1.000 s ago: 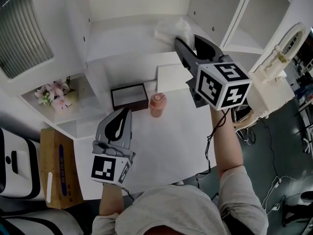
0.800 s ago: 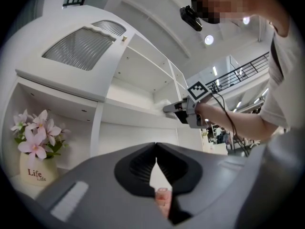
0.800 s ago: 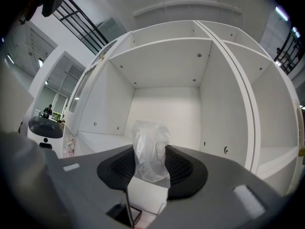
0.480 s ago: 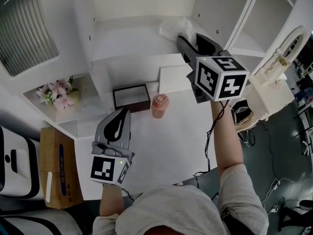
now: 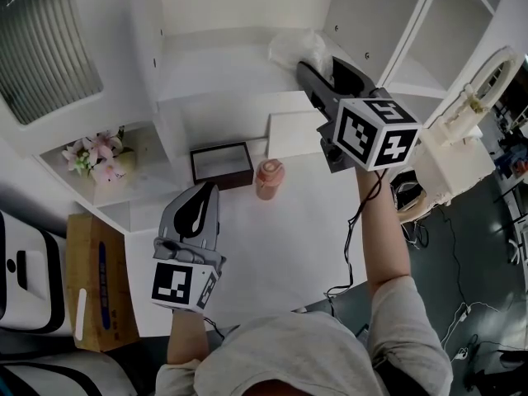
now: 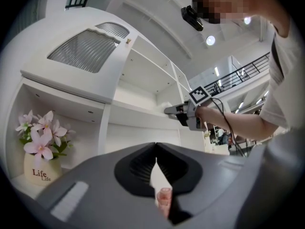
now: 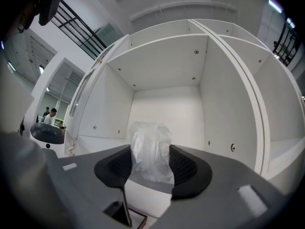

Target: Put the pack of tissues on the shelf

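Tissues (image 7: 150,149) in outstretched, just-opening right gripper (image 5: 316,64)

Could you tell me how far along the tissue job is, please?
Done: the pack looks to rest in the shelf bay. In hand: the right gripper has just been opening its jaws, with the pack between them. Left: draw that gripper back clear. The left gripper is shut and idle.
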`<state>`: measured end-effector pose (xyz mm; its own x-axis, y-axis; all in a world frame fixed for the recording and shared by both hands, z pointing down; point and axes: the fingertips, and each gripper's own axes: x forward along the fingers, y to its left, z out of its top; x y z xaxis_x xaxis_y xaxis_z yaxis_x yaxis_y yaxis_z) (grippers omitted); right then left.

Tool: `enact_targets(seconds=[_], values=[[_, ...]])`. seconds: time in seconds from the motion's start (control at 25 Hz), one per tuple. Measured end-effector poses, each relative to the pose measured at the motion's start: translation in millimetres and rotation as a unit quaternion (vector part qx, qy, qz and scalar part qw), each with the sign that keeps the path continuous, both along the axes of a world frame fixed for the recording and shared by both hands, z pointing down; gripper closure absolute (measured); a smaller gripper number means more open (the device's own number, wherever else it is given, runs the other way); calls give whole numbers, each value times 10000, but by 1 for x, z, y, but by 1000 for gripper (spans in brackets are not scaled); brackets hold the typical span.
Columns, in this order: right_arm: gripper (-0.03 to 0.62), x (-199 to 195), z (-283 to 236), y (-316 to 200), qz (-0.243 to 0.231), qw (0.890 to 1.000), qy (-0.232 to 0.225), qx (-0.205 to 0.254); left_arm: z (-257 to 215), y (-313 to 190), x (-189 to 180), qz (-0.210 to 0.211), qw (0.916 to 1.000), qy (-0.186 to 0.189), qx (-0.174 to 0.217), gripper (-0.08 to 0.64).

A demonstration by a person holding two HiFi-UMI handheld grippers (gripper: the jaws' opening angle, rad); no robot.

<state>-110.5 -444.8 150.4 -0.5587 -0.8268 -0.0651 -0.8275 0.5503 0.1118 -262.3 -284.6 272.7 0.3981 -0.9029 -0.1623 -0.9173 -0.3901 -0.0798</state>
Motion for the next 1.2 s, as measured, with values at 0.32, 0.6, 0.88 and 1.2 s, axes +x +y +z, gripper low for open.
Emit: enact_targets(seconds=[0.32, 0.6, 0.88, 1.2], values=[[292, -2, -4, 10, -358, 9989, -239, 201, -2, 5, 1, -24, 10000, -28, 37, 560], [268, 7, -14, 24, -336, 9981, -290, 417, -3, 10, 8, -25, 10000, -72, 40, 560], [364, 23, -9, 47, -332, 9983, -314, 375, -4, 15, 24, 43, 9999, -134, 60, 560], [585, 36, 8, 73, -616, 9972, -351, 233, -1, 19, 51, 161, 9997, -161, 37, 560]])
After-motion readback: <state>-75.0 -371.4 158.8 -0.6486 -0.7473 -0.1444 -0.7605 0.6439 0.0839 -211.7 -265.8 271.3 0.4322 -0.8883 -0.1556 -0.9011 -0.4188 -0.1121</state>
